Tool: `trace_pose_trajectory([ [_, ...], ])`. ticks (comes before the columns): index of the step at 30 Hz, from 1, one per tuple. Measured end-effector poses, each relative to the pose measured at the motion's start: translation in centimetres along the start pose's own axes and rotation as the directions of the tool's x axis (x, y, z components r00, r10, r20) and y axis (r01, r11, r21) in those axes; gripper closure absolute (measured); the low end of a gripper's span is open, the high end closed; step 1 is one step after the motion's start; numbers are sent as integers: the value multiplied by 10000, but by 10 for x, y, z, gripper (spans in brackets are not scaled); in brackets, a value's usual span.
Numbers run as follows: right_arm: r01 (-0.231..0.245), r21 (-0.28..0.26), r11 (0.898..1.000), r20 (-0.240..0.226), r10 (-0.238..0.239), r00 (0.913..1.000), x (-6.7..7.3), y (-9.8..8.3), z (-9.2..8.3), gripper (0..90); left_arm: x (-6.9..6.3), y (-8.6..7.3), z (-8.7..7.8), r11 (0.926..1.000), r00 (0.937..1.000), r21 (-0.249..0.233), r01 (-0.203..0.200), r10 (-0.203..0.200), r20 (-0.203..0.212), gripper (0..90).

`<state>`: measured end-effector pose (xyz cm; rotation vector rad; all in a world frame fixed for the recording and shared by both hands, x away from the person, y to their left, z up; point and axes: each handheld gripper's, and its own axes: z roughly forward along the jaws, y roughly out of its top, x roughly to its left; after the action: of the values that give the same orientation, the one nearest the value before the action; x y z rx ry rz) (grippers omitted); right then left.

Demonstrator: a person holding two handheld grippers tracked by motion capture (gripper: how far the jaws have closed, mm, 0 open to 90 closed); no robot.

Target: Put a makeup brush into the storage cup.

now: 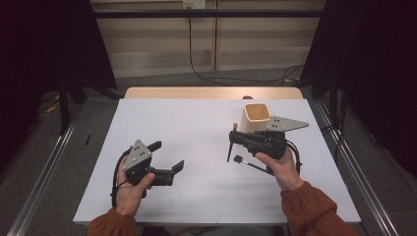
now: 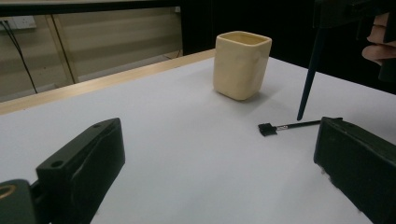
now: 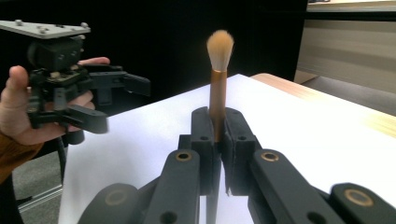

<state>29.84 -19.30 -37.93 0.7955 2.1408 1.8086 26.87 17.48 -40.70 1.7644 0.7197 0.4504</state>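
Your right gripper (image 3: pixel 217 140) has its jaws pinching a makeup brush (image 3: pixel 218 79) by its copper ferrule, bristles up, handle tip down just above the white table (image 1: pixel 196 128) beside the cream square cup (image 1: pixel 255 118); your left gripper (image 1: pixel 167 157) is spread, holding nothing; a small black brush (image 2: pixel 289 126) lies near the cup.

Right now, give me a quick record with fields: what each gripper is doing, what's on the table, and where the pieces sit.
right gripper: jaws shut on brush, bristles up, handle tip pointing down above the table
left gripper: jaws open, nothing between them, low over the table
cup: cream, square, upright, far right part of table
small brush: black, lying flat, nearer the person than the cup
cup contents: cannot tell
brush and cup: apart
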Motion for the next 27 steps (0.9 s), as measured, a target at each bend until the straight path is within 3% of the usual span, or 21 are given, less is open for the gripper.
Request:
trace_pose_trajectory([
  [2, -25, 17, 10000, 74, 25, 10000, -2, 0, -2, 840, 1, -1, -4, 9998, 9997, 101, -195, 196, -137, 20],
  [9, -68, 89, 9999, 342, 64, 9994, -9, 0, -8, 840, 5, -9, -19, 9998, 9990, 169, -109, 116, -422, 15],
  [27, -666, -168, 9976, 1187, 681, 9906, -33, 2, -26, 839, 13, -28, -36, 9994, 9983, 240, 229, -216, -545, 17],
])
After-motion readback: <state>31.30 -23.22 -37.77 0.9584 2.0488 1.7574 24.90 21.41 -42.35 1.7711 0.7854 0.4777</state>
